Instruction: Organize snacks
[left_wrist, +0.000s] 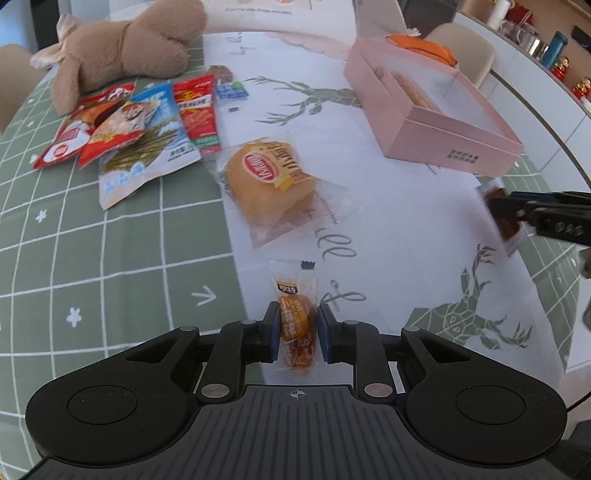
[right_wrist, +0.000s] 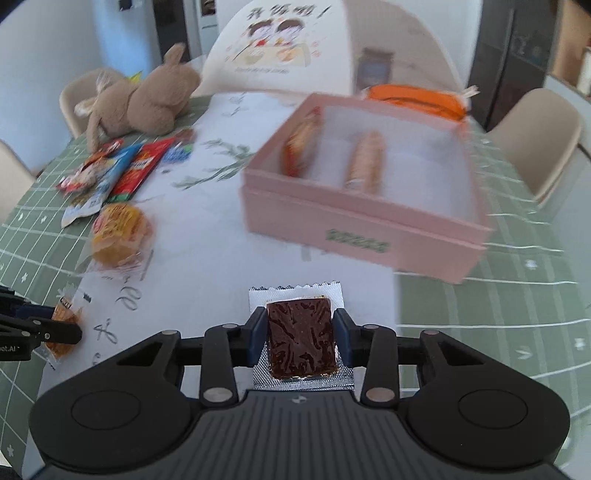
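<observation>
While pink box (right_wrist: 365, 236) waits on table, dark snack square (right_wrist: 302, 341) is clamped across its sides by right gripper (right_wrist: 301, 334), orange packet (left_wrist: 296, 325) pinched by left gripper (left_wrist: 296, 332). Both judged light, crinkly, slippery; filling best gripped, not film edges.

Left gripper (left_wrist: 297, 330) clamped on a small orange snack packet (left_wrist: 295, 325), packet upright between the pads. Wrapped bun (left_wrist: 271, 181) at 12 o'clock from it on the tablecloth (left_wrist: 110, 258). Snack packet pile (left_wrist: 129, 136) at 11, plush toy (left_wrist: 125, 48) beyond. Pink box (left_wrist: 432, 107) at 1–2. Right gripper (left_wrist: 517, 214) at 3, gripping a dark brown packet (left_wrist: 498, 206), blurred.
</observation>
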